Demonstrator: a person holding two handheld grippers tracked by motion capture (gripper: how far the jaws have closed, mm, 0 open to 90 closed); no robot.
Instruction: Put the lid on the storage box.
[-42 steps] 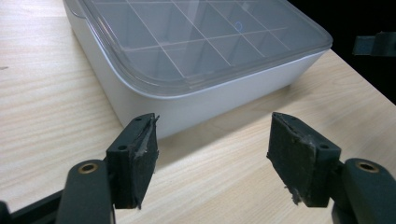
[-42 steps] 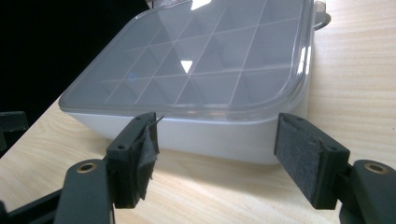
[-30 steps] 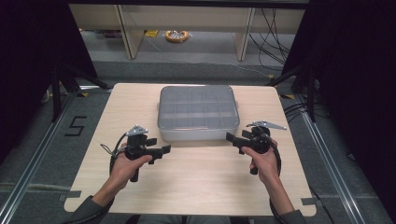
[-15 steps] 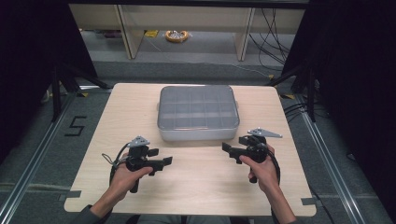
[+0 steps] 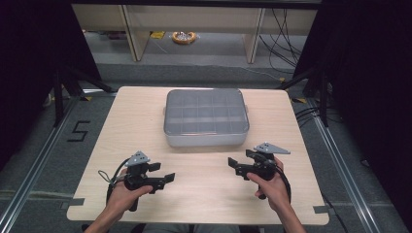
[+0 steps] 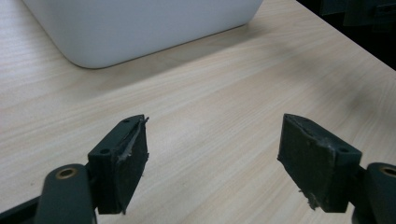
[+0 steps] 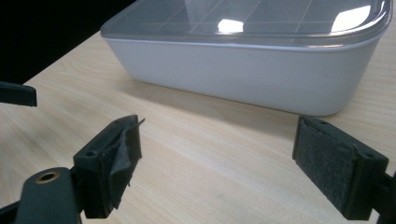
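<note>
On bare table (image 5: 145, 116), lidded box (image 5: 206, 118), claws apart

Left gripper (image 5: 163, 174): black body, grey three-cornered plate (image 5: 138, 158) on top, black cable (image 5: 111, 182) looping behind the hand. Right gripper (image 5: 236, 165): same black build, grey plate (image 5: 271, 148), cable trailing past the wrist. Jaw pads (image 6: 132, 158) are dark and rectangular with frayed, peeling facing; the right gripper's pad (image 7: 334, 161) looks felt-like. A brass-coloured fastener (image 6: 66, 173) sits at each jaw pivot. Forearms bare.
</note>
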